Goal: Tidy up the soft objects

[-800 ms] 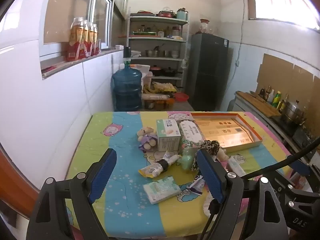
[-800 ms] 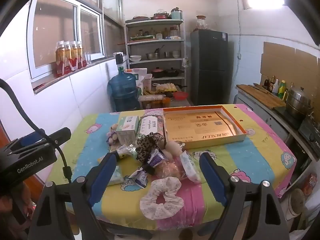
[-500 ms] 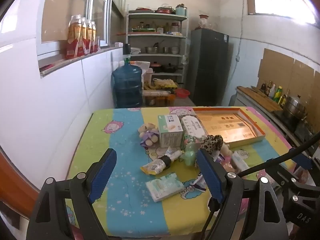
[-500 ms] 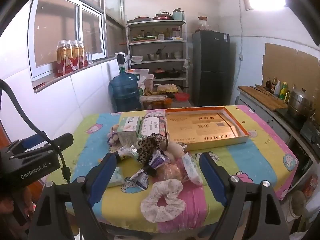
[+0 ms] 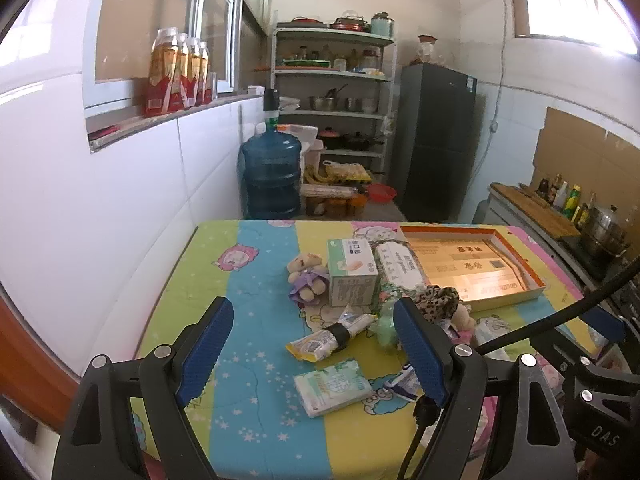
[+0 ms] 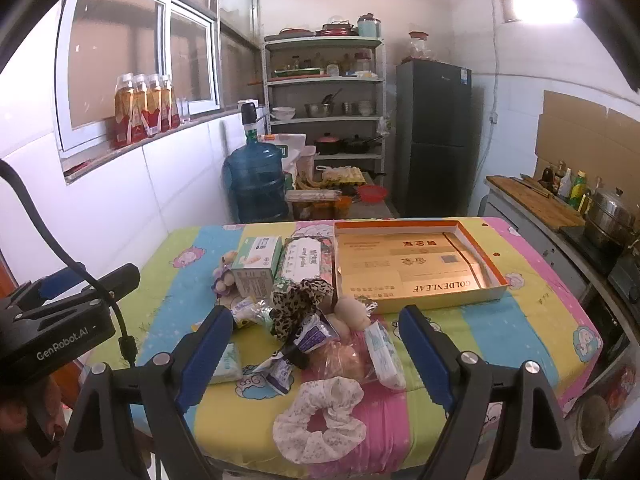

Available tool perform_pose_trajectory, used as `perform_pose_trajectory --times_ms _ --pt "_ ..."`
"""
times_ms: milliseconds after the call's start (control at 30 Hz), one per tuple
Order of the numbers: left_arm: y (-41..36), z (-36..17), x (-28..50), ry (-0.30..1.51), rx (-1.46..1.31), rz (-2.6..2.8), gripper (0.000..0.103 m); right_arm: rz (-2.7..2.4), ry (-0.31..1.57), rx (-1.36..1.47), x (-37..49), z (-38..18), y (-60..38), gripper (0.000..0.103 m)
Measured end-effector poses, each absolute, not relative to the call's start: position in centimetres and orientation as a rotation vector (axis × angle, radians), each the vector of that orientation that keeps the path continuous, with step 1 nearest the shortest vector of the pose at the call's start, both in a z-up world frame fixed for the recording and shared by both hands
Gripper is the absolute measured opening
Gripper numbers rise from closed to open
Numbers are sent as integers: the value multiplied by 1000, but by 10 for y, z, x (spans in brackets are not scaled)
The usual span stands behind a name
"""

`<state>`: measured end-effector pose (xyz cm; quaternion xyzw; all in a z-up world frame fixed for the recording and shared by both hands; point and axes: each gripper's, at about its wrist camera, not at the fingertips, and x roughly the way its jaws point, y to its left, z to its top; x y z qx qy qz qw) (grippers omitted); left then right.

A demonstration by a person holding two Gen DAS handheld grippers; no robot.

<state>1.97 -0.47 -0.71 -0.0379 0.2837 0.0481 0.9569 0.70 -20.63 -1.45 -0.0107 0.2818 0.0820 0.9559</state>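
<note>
Soft items piled mid-table on striped cloth point(image 6: 532, 320): white scrunchie point(image 6: 320, 416) at near edge, leopard scrunchie point(image 6: 300, 304) behind it, small plush bear point(image 5: 306, 276) left of tissue box point(image 5: 352, 272). Open gold box point(image 6: 420, 264) sits right of pile. Left gripper point(image 5: 312, 354) and right gripper point(image 6: 316, 356) both spread wide, empty, above near edge.
</note>
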Motion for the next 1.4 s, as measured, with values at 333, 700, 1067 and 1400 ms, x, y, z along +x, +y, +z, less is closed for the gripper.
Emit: perform_pose_trajectory --times_ms 333,700,1067,1400 --pt "-5 -10 23 569 -71 89 83 169 580 -18 12 -19 -206 85" --pt "-7 -11 23 577 -73 69 83 151 589 -6 9 -23 -211 85" --pt "-4 -13 25 586 -72 76 83 154 594 -1 11 -23 -210 85" --pt "1 -14 29 590 -67 69 83 153 596 11 12 -22 -208 85"
